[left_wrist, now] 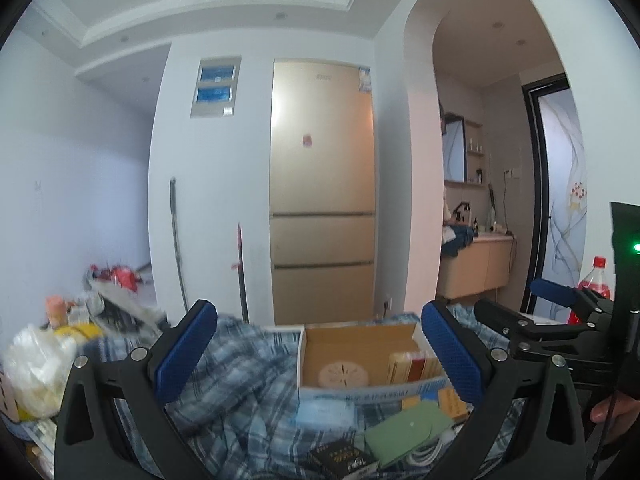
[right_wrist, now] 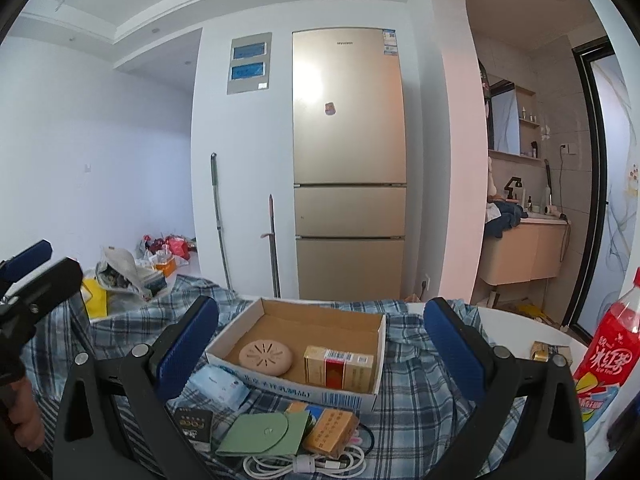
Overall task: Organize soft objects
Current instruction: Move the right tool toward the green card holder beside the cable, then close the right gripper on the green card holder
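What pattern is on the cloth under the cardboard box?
Blue-and-white plaid cloth, clearest in the right wrist view.

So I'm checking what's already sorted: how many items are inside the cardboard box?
2: a round pink perforated disc at the left and a yellow-red carton at the right of the cardboard box.

Each wrist camera sits low behind its own pair of blue-padded fingers, close above the plaid cloth [right_wrist: 416, 376], and faces level across it toward the gold refrigerator [right_wrist: 348, 160] on the far wall. The left wrist view, which appears somewhat motion-blurred, stands to the left of the right one: the right gripper [left_wrist: 560, 304] enters its right edge, while the left gripper [right_wrist: 28, 268] enters the left edge of the right wrist view. Both views share the open cardboard box [left_wrist: 360, 340], the refrigerator, the arched washroom opening and the red drink bottle [right_wrist: 608, 356].
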`<state>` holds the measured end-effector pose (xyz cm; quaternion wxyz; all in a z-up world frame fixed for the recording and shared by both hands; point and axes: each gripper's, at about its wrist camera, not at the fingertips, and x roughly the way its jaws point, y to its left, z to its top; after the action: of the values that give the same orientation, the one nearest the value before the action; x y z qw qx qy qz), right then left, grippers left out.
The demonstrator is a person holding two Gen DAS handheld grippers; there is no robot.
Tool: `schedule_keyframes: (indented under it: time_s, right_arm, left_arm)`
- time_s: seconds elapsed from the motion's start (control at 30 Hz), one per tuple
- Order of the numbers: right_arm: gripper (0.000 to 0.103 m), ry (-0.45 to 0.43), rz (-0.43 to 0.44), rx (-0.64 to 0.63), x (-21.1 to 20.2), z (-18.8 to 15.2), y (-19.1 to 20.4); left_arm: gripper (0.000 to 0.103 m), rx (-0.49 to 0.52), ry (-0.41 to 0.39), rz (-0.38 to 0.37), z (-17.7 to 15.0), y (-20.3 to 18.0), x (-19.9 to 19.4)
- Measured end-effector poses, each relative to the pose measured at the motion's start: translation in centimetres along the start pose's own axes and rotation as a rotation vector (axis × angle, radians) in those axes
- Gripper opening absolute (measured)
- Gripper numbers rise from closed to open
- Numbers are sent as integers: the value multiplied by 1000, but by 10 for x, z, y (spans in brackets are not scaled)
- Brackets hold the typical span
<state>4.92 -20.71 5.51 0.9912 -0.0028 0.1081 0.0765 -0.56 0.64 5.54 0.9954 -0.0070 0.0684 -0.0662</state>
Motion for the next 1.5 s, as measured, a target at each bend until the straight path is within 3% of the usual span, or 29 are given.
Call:
schedule_keyframes:
  time_s: [0.2,0.4,0.7,0.87,1.0,1.17,1.3,1.4,1.5]
  right_arm:
    - [102,82,21,15,14,-19,-4]
    - [102,136,35,13,27,-33,-4]
    - [102,219,73,-8,40,-43,0]
    - [92,241,79,-10,45,-48,2]
    - [82,339,139,-8,60,-57,6]
    - [73,465,176,37,77,-69,1]
    - [73,547,197,42,87,-80,2]
    - [73,618,275,59,96,-90,5]
    - [71,622,288,41,96,-94,10]
  left_arm:
    - [103,-31,51,76,-30,8,20]
    - [103,3,77,50,-41,9,34]
    - [103,-26,245,22,-54,7,58]
    - [103,-63,274,32,-58,11,61]
    - [103,-40,271,59,-57,7,58]
    - [103,-18,350,53,-65,2,70]
    - [103,-53,378,64,-68,10,74]
    - [103,-47,382,62,-69,9,74]
    - [103,-22,363,60,-67,3,70]
